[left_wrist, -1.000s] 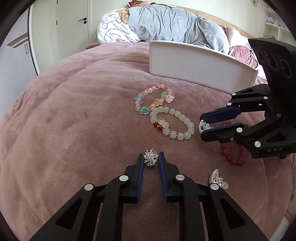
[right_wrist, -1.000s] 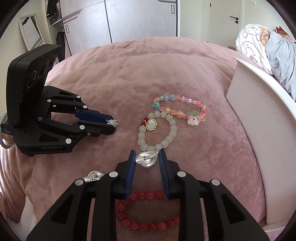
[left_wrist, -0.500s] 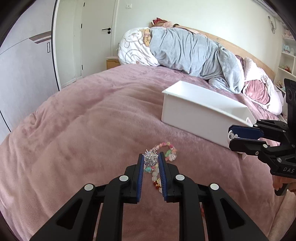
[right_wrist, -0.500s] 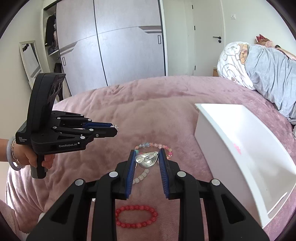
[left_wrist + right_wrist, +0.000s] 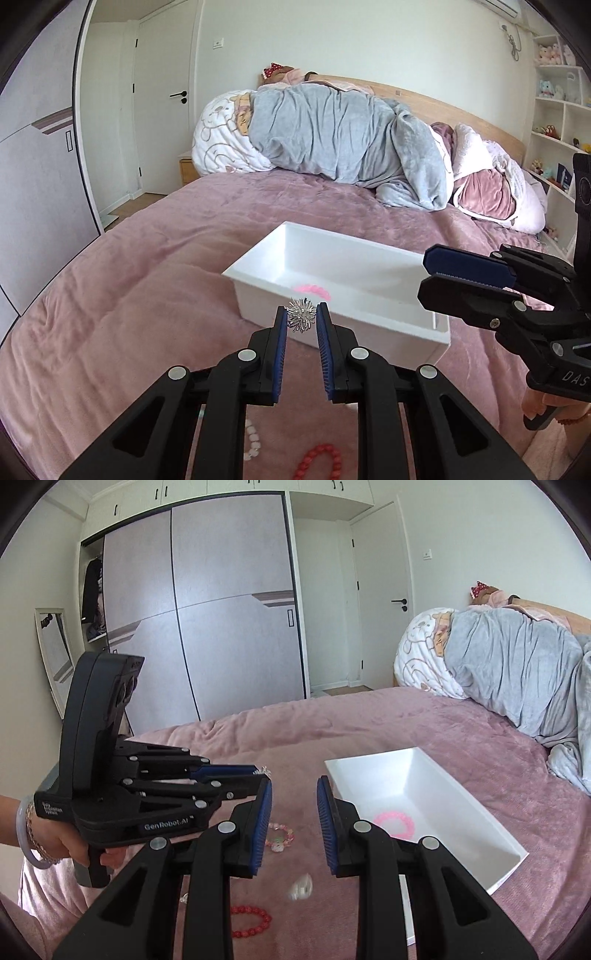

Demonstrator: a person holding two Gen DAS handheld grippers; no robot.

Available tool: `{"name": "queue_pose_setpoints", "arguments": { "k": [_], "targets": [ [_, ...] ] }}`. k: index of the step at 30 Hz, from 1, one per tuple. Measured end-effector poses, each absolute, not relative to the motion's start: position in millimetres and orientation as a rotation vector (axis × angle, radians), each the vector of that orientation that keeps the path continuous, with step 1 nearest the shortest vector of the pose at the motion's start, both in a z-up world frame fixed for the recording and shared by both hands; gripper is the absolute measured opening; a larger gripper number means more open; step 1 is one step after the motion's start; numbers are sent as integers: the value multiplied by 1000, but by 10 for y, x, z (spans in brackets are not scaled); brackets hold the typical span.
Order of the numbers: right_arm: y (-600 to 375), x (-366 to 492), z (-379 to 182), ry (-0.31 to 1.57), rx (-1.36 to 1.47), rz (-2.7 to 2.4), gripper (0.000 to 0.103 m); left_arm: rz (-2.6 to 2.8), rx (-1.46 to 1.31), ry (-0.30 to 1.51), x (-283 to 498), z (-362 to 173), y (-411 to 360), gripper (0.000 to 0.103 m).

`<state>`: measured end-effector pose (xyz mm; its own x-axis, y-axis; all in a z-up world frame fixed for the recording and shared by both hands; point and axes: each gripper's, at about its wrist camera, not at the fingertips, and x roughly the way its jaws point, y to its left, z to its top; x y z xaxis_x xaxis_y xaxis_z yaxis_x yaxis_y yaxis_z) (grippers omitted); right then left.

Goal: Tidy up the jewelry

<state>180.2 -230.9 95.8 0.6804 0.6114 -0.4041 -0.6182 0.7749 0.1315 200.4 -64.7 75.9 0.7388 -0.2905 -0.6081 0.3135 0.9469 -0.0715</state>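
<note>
Left claw (image 5: 302, 326) is clenched on the silver spiky brooch (image 5: 301, 318), pinched at the very pad tips and sticking up a bit above them. Right claw (image 5: 294, 805) is slack, with a gap between the pads and nothing in it. A blurred silver piece (image 5: 301, 886) shows below and just ahead of that claw, clear of both pads; I can't tell if it's lying on the bed (image 5: 147, 295) or in the air. The white box (image 5: 369, 332) is just ahead of the left claw and ahead-right of the right one. Only a pink bracelet (image 5: 393, 823) is in it, so I'd call this one piece done and most still to go. Still out on the bed, below and behind both claws: red bracelet (image 5: 251, 921), multicolour bracelet (image 5: 280, 836), white bead bracelet (image 5: 253, 439), plus a small silver bit (image 5: 184, 897) near the red one that's too small to identify. The brooch is next in, I reckon, as it's already near the box's near wall. It looks like a small metal burst of thin spikes, shiny and light. With a tip-only grip I'd expect it to slip easily. The loose silver piece will need picking up before it can be boxed.
</note>
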Motion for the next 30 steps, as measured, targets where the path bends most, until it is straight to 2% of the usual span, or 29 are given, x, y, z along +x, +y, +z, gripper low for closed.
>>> {"name": "queue_pose_setpoints", "arguments": {
  "k": [8, 15, 17, 30],
  "targets": [
    [-2637, 1888, 808, 510, 1, 711, 28, -280, 45, 691, 2193, 709, -916, 21],
    [-2293, 1923, 476, 616, -62, 789, 28, -173, 46, 761, 2276, 333, -517, 21],
    [-2127, 1920, 354, 649, -116, 781, 31, -148, 22, 770, 2299, 258, -374, 21],
    [-1672, 2061, -572, 882, -286, 687, 34, -129, -31, 762, 2236, -26, 134, 21]
  ]
}}
